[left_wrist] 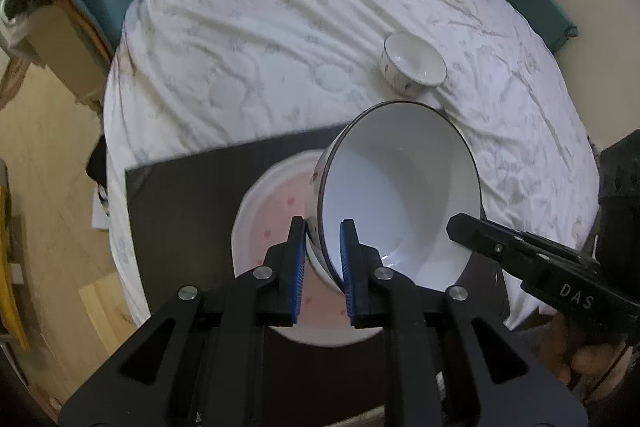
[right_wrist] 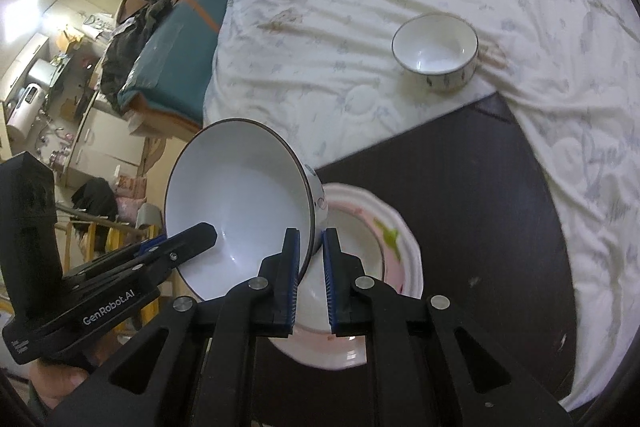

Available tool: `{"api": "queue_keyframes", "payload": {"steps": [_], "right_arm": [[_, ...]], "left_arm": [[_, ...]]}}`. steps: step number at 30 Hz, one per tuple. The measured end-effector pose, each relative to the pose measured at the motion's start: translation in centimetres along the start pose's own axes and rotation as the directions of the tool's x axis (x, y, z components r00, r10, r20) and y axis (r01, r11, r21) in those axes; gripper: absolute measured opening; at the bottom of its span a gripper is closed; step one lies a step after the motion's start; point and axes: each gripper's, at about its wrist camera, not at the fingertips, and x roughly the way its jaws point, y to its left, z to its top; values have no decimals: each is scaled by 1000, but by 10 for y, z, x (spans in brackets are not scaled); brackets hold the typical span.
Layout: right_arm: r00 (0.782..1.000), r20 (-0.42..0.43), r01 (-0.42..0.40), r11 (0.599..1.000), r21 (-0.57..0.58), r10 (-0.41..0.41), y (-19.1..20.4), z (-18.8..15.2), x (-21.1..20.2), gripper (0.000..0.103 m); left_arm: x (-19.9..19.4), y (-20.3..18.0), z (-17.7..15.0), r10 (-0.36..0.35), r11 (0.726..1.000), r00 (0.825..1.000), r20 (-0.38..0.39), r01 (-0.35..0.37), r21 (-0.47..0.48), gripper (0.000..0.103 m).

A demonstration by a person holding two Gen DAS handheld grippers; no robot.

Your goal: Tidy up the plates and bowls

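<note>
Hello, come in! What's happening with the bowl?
Left gripper and right gripper both shut on big bowl rim. Bowl tilted above plate. Small bowl clear, nothing blocking.

A large white ceramic bowl with a thin dark rim (left_wrist: 400,195) (right_wrist: 236,203) hangs tilted on edge in the air, its glossy inside facing the cameras. Below it a white scalloped plate with pink and green decoration (left_wrist: 268,215) (right_wrist: 392,251) lies flat on a dark board. A small white patterned bowl (left_wrist: 414,61) (right_wrist: 436,49) stands upright on the bedsheet, well apart beyond the board.
</note>
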Motion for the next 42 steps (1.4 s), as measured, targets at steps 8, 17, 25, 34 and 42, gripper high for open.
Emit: {"api": "queue_keyframes", "payload": {"steps": [8, 17, 25, 34, 42], "right_arm": [[999, -23, -48, 999, -10, 48, -13, -20, 12, 13], [996, 43, -71, 994, -87, 75, -20, -19, 11, 13], [999, 13, -43, 994, -100, 44, -19, -12, 28, 13], [1000, -3, -29, 996, -89, 29, -22, -11, 31, 13], [1000, 1, -10, 997, -71, 10, -26, -10, 30, 13]], "left_arm": [[16, 0, -11, 0, 1000, 1000, -16, 0, 3, 14], [25, -2, -4, 21, 999, 1000, 14, -22, 37, 14], [32, 3, 0, 53, 998, 999, 10, -53, 32, 14], [33, -3, 6, 57, 997, 998, 30, -58, 51, 14], [41, -6, 3, 53, 997, 999, -7, -53, 57, 14]]}}
